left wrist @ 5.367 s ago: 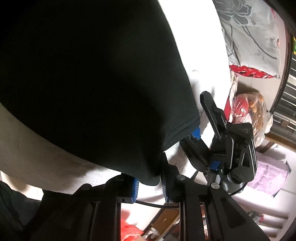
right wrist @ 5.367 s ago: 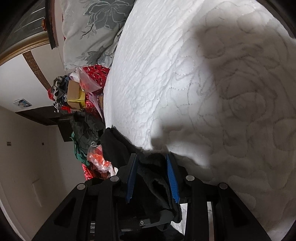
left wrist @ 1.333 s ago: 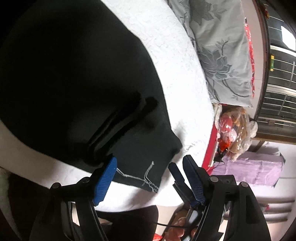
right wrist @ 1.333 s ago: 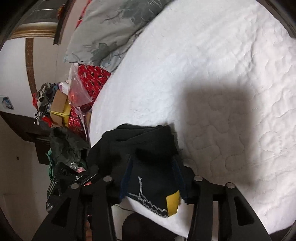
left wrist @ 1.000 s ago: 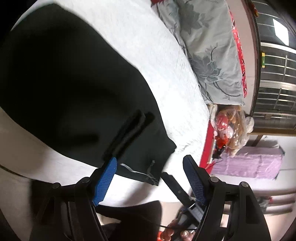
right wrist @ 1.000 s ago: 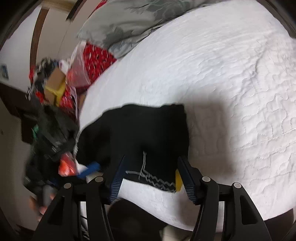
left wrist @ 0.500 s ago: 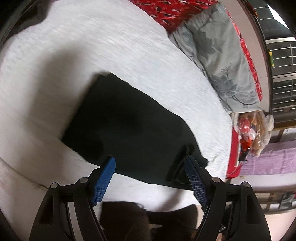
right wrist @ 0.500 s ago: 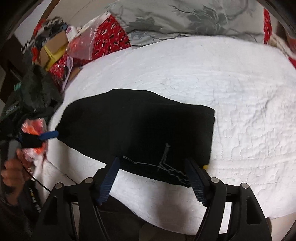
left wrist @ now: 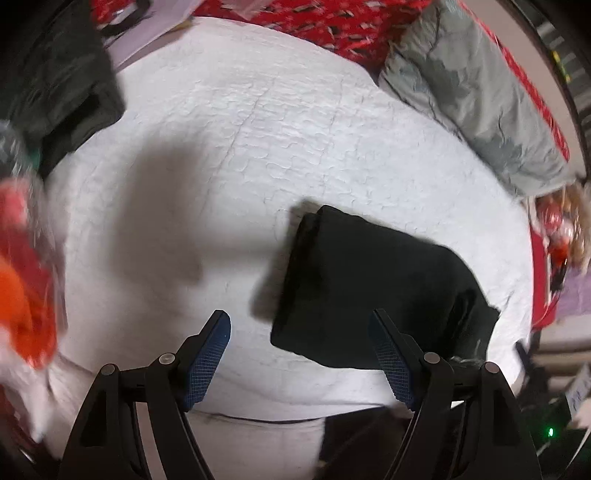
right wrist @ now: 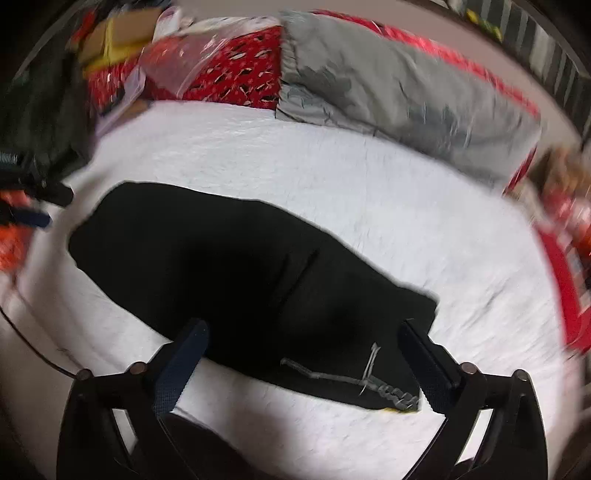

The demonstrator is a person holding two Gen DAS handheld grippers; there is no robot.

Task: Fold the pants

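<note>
The pants (left wrist: pixel 373 291) lie folded into a flat black block on the white quilted bedspread (left wrist: pixel 258 122); no claw touches them. In the left wrist view the block sits from centre toward 4 o'clock, its folded edge turned toward 9 o'clock; in the right wrist view the same pants (right wrist: pixel 236 273) run from 9 o'clock down to 5 o'clock, with a grey stitched line and a small yellow tag at the 5 o'clock corner.

Left gripper (left wrist: pixel 301 354): released; its blue-padded fingers (left wrist: pixel 207 354) stand well apart above the bedspread, nothing between them; the right-hand finger overlaps the near edge of the pants in the picture, but it hangs above them and is not in contact.

Right gripper (right wrist: pixel 303 365): released; its jaws have just been opening and now stand wide; the pants show between the fingertips but below them, and the pads press on nothing.

Surroundings: a grey flowered pillow (left wrist: pixel 476 96) at 1 to 2 o'clock along the far edge of the bed, on red patterned cloth (left wrist: pixel 332 22); a dark heap of clothing (left wrist: pixel 62 85) at 10 o'clock; a blurred red and orange bag (left wrist: pixel 22 291) at 8 to 9 o'clock. The right wrist view is motion-blurred; fine detail at its rim cannot be read.
</note>
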